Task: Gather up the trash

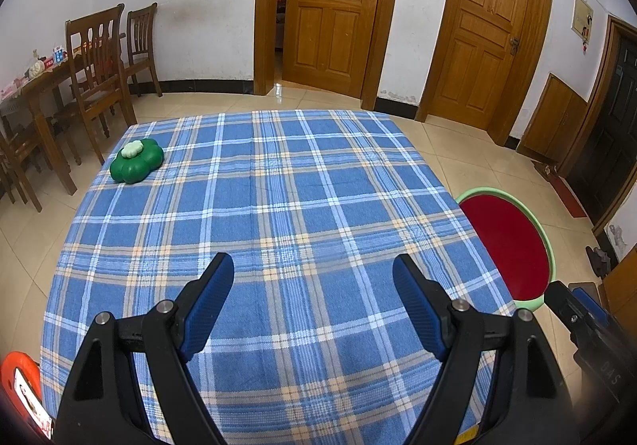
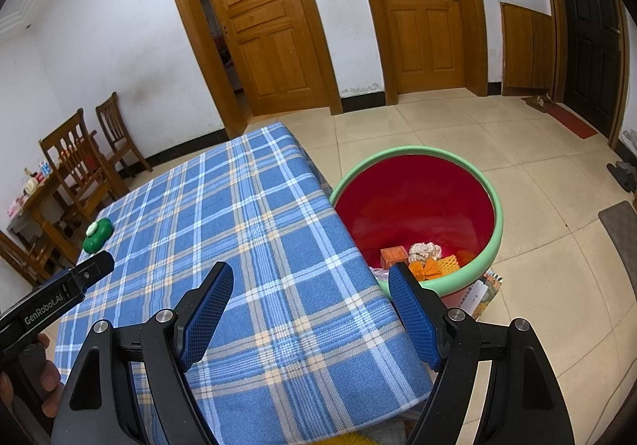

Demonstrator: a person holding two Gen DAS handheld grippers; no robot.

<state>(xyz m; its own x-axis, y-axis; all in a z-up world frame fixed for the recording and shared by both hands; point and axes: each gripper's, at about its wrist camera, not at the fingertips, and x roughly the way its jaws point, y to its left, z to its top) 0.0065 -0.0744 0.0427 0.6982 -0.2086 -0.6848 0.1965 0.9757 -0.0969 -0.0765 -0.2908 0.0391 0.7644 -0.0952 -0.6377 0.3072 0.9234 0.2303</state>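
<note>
A blue plaid tablecloth (image 1: 278,206) covers the table on a beige tiled floor (image 2: 517,166); left gripper (image 1: 313,266) and right gripper (image 2: 310,274) hover with jaws spread, empty.

**Materials and Surface Finish — Findings**

Table (image 1: 278,206): covered by a woven plaid cloth, matt, with visible weave texture and faint creases.

Left gripper (image 1: 312,270) and right gripper (image 2: 310,278): matt black plastic frames; blue pads with a fine ribbed, rubbery-looking grip texture; bright metal pivot pins.

Green container (image 1: 137,162): smooth plastic, slight sheen, paler lid knob.

Bin (image 2: 493,214): smooth plastic, glossy red inside, satin pale-green rim.

Trash in bin (image 2: 426,258): crumpled paper-like and foam-net-like pieces; exact material uncertain.

Floor (image 2: 517,150): glazed tile, glossy, reflective.

Doors (image 1: 330,7) and chairs (image 1: 99,59): varnished wood, visible grain.

Walls (image 1: 191,7): matt paint, scuffed.
</note>
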